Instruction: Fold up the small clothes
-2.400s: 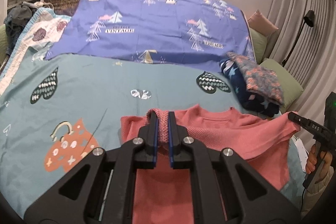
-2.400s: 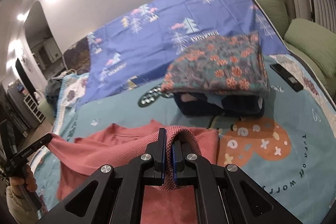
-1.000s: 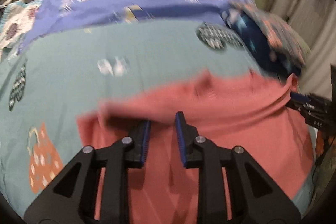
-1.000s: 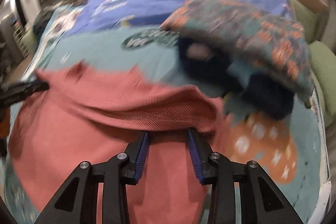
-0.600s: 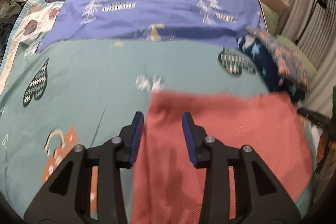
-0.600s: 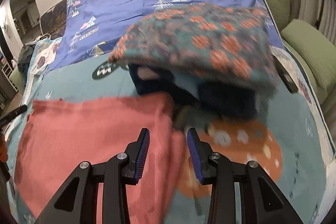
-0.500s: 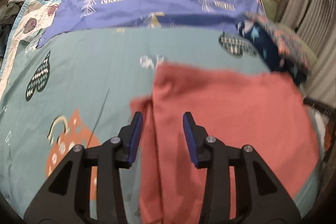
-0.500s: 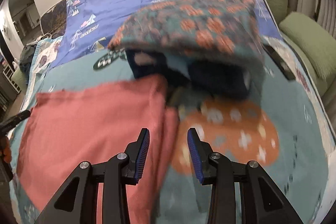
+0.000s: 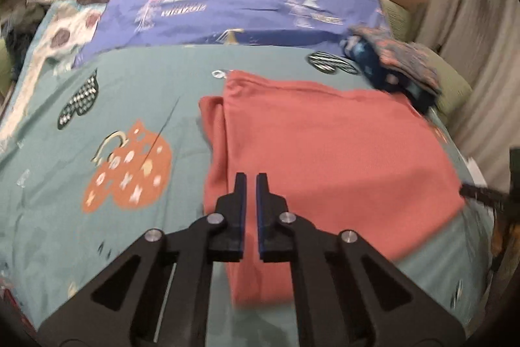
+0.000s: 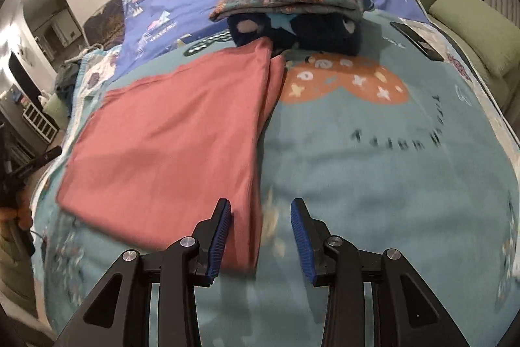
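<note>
Salmon garment [image 9: 325, 145]: one piece, it lies folded and flat on the teal bedcover [image 9: 136, 80], its far corner touching the pile of folded clothes [image 10: 292, 8].
Left gripper [image 9: 248, 184]: the jaws stand nearly together with only a thin gap, and nothing is between them; it hovers over the near left part of the garment.
Right gripper [image 10: 261, 217]: the jaws are wide apart and empty, standing over the garment's right edge.
Risk, loose layer: on the garment's left side a lower layer sticks out from under the top one; a pinch of the top layer only would probably pull the fold apart.
Risk, pile: a drag toward the far corner could push the pile over.
Count, garments: one salmon; the pile shows two pieces, one floral on one dark blue.
Count, grippers: two.
Count, green cushions [image 10: 477, 31]: two seen.
</note>
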